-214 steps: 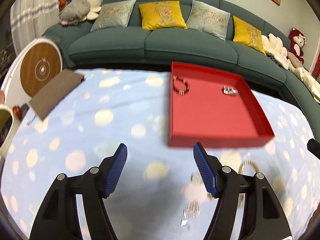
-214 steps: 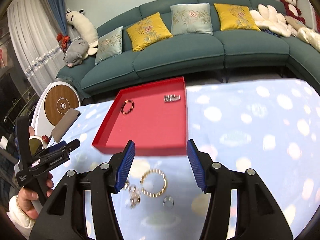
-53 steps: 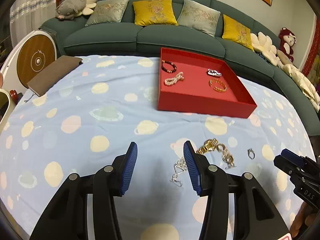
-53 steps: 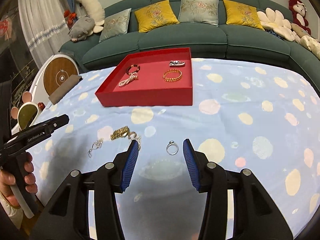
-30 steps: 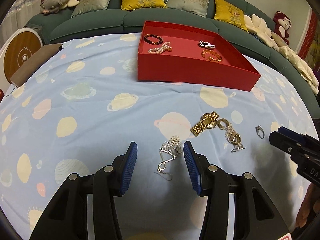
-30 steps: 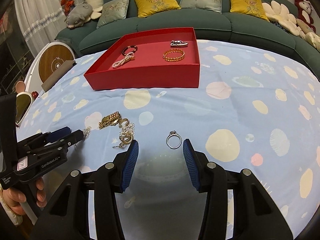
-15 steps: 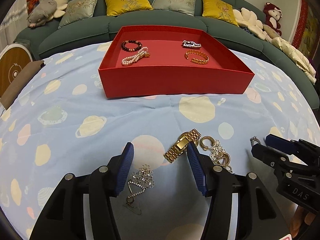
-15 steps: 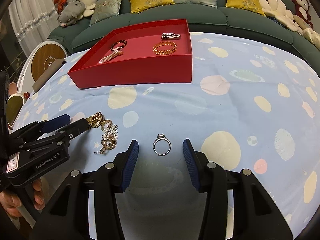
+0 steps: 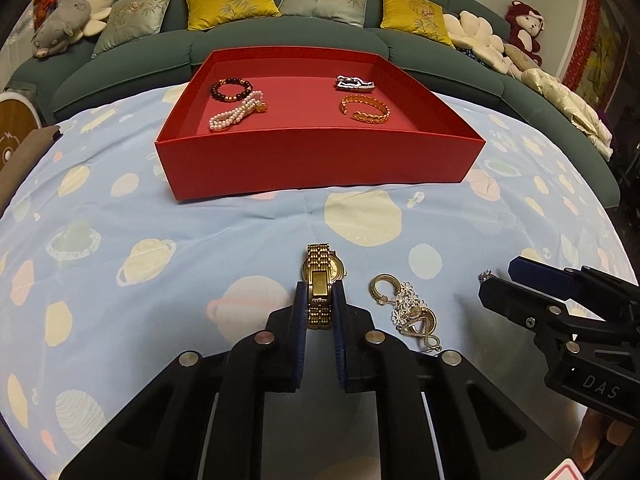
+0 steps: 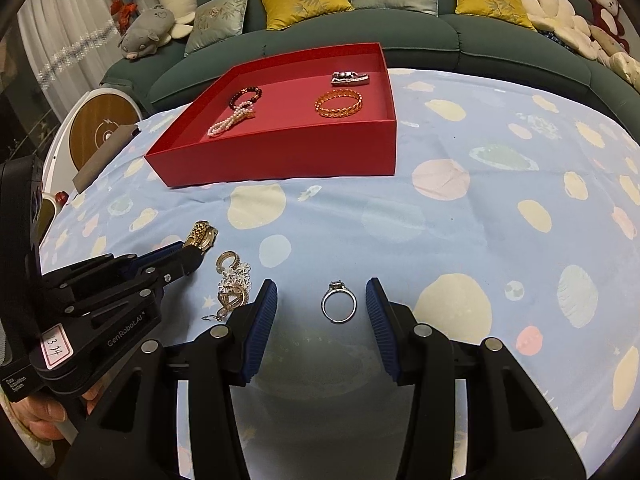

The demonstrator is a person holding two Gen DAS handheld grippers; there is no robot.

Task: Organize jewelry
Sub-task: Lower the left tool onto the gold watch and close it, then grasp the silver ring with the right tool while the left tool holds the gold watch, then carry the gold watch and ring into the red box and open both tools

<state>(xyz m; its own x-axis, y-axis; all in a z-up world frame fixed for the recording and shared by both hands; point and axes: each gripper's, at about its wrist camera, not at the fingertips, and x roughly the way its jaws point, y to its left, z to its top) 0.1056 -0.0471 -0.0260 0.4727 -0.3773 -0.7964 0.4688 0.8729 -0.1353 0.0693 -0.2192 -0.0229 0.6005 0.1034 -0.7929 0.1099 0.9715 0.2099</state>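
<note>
My left gripper [image 9: 319, 293] is shut on a gold watch [image 9: 323, 264], its pads pressing the band from both sides; the watch lies on the blue cloth. The same gripper [image 10: 196, 252] and watch [image 10: 202, 234] show in the right wrist view. My right gripper [image 10: 321, 284] stands open just above the cloth, with a silver ring [image 10: 338, 287] lying between its fingers, untouched. A tangle of earrings and a flower chain [image 9: 406, 308] lies between the two grippers. The red tray [image 9: 316, 160] behind holds a bead bracelet [image 9: 232, 90], pearls [image 9: 236, 114], a silver piece [image 9: 355, 83] and a gold bangle [image 9: 364, 109].
A green sofa [image 9: 280, 44] with yellow and grey cushions curves behind the table, plush toys at both ends. A brown pad [image 10: 106, 156] lies at the table's left edge beside a round wooden-faced object [image 10: 102, 126]. A hand [image 10: 44, 416] holds the left gripper.
The left gripper shifted right, away from the silver flower chain, and closed on the gold watch, which now lies straight between its pads. The right gripper kept still over the ring.
</note>
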